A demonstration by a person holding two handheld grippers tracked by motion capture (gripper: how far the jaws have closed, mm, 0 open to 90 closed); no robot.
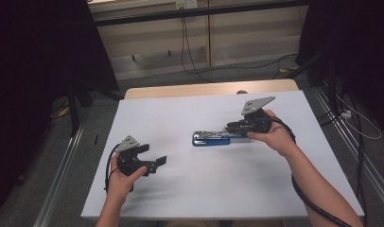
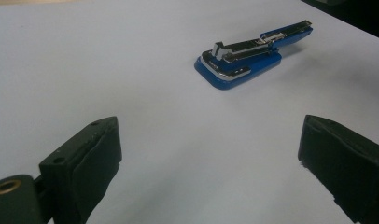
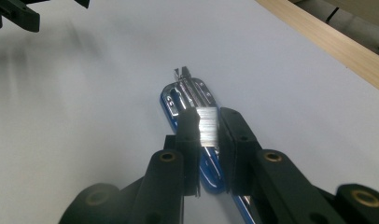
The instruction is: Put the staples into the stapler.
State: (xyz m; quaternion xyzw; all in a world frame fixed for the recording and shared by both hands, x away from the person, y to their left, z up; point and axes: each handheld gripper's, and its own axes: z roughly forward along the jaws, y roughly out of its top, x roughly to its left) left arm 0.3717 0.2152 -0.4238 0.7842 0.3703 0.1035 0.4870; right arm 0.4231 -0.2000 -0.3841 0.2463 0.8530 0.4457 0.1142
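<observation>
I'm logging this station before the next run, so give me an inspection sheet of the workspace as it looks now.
Surface: white tabletop with a wooden far edge.
Job's things: blue-and-chrome stapler lying open; strip of silver staples held above it.
Clutter: nothing seen.
Grippers: left gripper open, away from the stapler; right gripper, fingers shut on the strip of silver staples.
Cables: black cable trailing along the right forearm; loose cables on the floor.
Surroundings: grey floor, wooden wall panels, dark screens at both sides.
</observation>
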